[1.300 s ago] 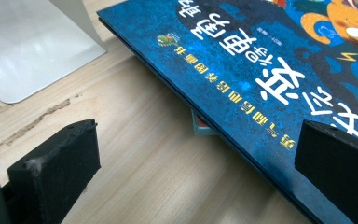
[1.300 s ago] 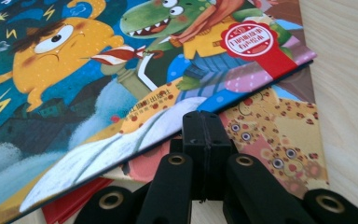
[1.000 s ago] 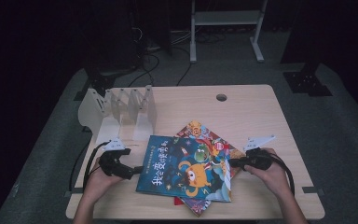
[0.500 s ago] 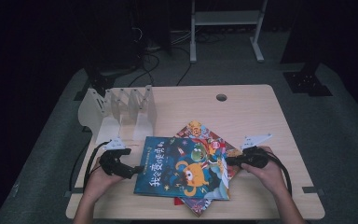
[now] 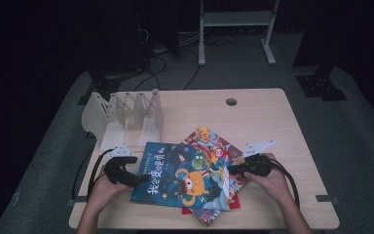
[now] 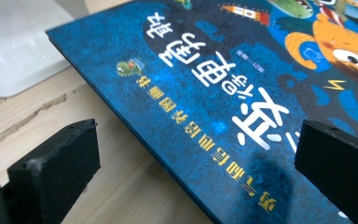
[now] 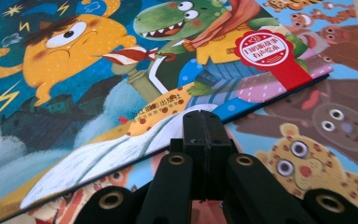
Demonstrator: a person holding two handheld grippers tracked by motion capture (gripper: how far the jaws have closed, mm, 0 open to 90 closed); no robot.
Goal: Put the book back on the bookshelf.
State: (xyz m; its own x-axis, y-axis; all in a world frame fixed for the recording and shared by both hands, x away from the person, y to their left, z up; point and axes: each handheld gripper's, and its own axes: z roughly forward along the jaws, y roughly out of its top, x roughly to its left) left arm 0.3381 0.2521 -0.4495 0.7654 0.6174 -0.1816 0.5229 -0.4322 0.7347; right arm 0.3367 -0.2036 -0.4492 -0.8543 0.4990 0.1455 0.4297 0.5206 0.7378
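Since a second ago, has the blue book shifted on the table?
Yes. The blue book has slid left, its far left corner now further along the white rack.

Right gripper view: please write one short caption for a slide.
Shut right claw tip at the edge of the blue picture book lying on another book.

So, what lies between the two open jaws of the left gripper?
In the left gripper view, the blue book has its edge between the jaws, with bare table beside it; neither jaw touches it.

The light wooden surface (image 5: 272,122) carries a white rack (image 5: 126,117) at its far left and a pile of picture books (image 5: 209,195) near the front edge.
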